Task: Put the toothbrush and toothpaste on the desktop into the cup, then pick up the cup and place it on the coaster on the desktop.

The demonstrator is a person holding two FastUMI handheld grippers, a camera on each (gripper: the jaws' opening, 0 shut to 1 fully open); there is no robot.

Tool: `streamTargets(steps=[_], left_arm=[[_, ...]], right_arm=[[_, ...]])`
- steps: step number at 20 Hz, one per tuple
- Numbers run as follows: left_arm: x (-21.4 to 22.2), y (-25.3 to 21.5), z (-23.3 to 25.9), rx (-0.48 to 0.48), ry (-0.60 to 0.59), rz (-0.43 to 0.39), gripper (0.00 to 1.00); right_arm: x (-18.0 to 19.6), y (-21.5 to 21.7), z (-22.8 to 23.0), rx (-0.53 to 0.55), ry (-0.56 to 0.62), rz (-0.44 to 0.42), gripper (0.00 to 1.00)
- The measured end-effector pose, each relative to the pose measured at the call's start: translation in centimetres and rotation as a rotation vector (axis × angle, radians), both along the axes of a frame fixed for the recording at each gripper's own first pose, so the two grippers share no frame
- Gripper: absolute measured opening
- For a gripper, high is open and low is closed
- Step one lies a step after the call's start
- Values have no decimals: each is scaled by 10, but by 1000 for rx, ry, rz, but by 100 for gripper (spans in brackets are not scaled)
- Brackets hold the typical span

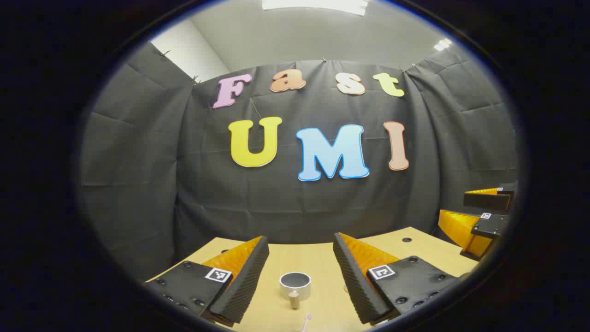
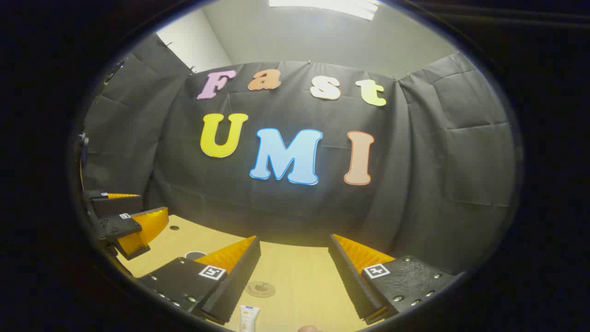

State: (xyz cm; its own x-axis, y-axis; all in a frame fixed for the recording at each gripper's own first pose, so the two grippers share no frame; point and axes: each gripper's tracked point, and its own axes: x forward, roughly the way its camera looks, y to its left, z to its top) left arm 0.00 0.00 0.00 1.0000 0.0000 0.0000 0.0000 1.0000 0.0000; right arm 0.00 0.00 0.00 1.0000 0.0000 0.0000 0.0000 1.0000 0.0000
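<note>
Standing upright on the pale wooden desktop (image 1: 318,258): one round grey cup (image 1: 295,284), mouth open, between the spread fingers of the left gripper (image 1: 299,276), holding nothing. Just nearer, one small toothbrush (image 1: 305,321) tip. Between the parted, empty fingers of the right gripper (image 2: 292,276): one flat round coaster (image 2: 260,289), one white toothpaste (image 2: 249,319) tube lying nearer.

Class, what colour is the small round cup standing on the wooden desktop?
The small round cup is white with a dark inside; the left gripper view shows it best.
</note>
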Motion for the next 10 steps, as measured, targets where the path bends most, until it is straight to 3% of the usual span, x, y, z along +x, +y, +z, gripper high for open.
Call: streamTargets(steps=[4, 5, 7, 9, 10], left_arm=[[-1, -3, -1, 2, 7, -10, 100], [-1, -5, -3, 3, 8, -11, 92], [-3, -6, -1, 6, 4, -14, 99], [-4, -7, 0, 13, 0, -15, 100], [-4, -8, -1, 15, 0, -17, 92]], right_arm=[[-1, -1, -5, 4, 14, 3, 93], [-2, -1, -5, 8, 16, 2, 93], [-3, -1, -6, 21, 21, 4, 93], [-4, -1, -8, 28, 28, 3, 93], [-4, -2, -9, 29, 32, 4, 93]])
